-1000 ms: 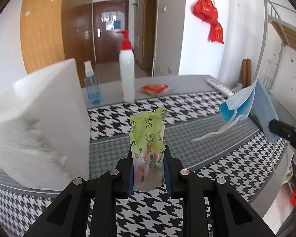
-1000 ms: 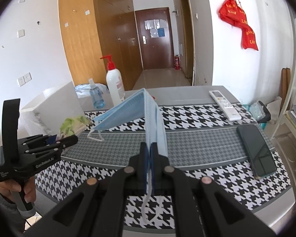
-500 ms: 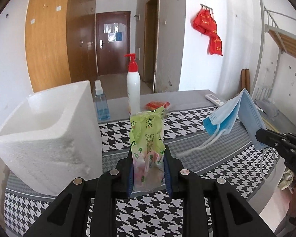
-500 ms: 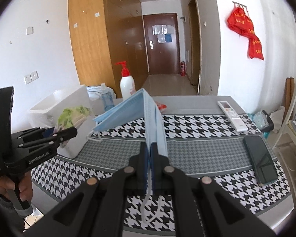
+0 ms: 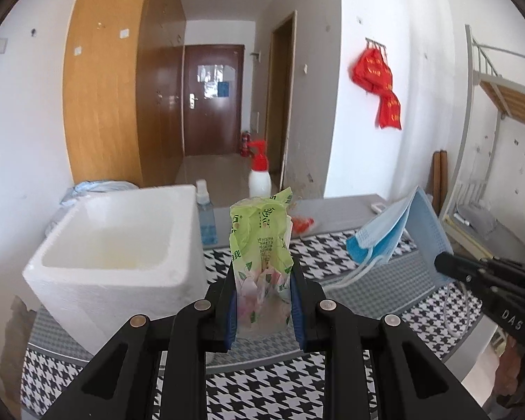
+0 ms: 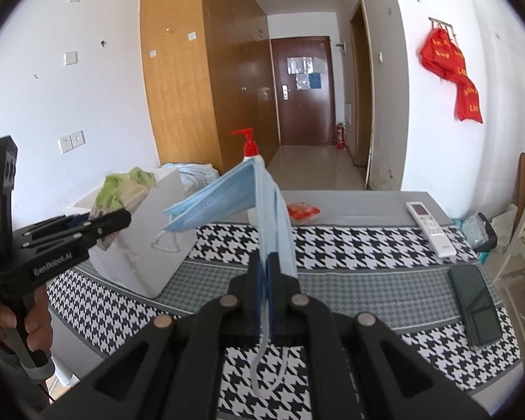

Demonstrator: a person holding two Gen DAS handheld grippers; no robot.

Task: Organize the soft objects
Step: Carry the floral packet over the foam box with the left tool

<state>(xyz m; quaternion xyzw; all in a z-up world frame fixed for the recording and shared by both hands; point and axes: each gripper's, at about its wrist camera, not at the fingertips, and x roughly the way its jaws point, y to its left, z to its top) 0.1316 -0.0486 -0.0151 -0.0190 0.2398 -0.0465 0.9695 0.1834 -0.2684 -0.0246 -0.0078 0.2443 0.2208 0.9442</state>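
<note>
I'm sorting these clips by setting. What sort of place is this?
Probably a dorm room or small flat: a metal loft bed frame, a wooden wardrobe, and a hallway to an entrance door. The work happens on a houndstooth-covered table.

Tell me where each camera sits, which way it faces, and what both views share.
Left wrist: sits behind the left gripper, which clamps a green tissue pack; faces the foam box and hallway door; the right gripper shows at the right.
Right wrist: sits behind the right gripper, pinching a blue mask; faces the same door; the left hand shows.
Shared: box, mask, pump bottle.
</note>
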